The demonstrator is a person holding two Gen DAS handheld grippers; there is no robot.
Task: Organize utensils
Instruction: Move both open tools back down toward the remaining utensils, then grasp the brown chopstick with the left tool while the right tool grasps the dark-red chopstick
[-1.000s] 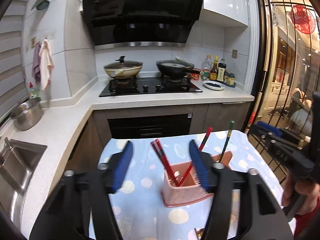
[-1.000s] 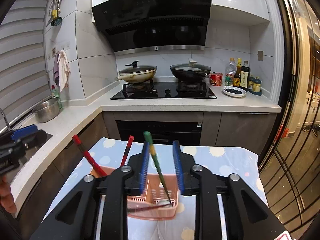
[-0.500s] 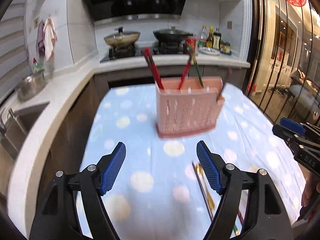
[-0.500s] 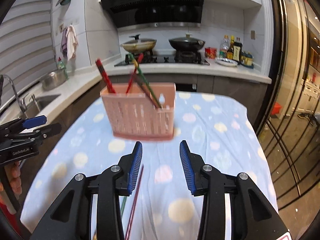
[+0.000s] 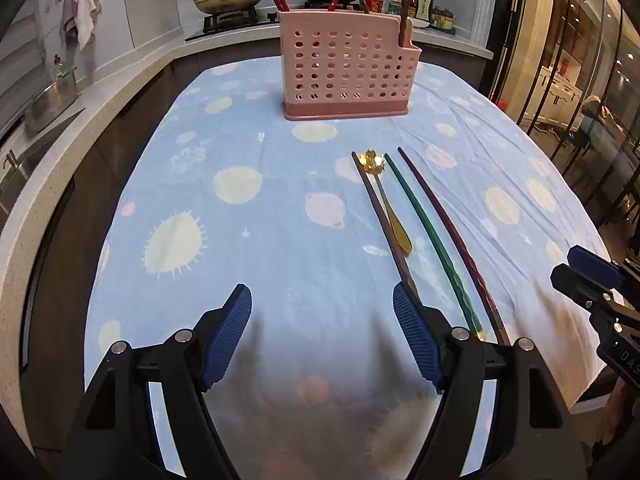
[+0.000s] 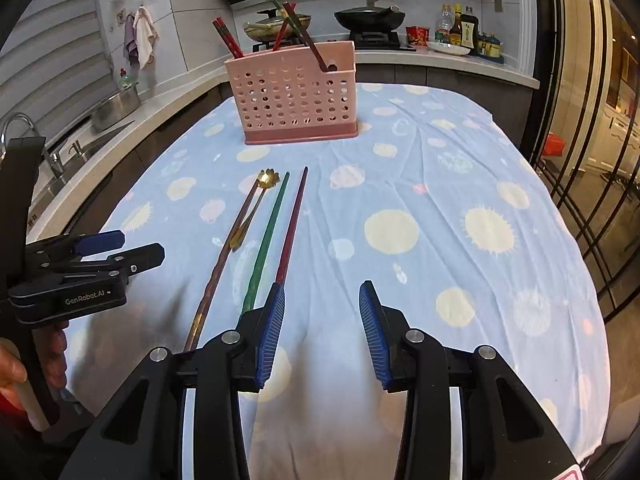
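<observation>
Left claw [image 5: 322, 332]: wide, empty, over the table [image 5: 248, 264].
Loose utensils, left to right: brown chopstick [image 5: 382, 220], gold spoon [image 5: 386, 204], green chopstick [image 5: 430, 240], red chopstick [image 5: 452, 232].
Right claw [image 6: 322, 332]: half-open, empty.
Holder [image 6: 296, 96]: far end.
Advice: pinch one piece mid-shaft, drop upright.

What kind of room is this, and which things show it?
Most likely a home kitchen. A gas stove carries a lidded wok, a sink with a faucet is set in the counter, and sauce bottles stand by the wall.
</observation>
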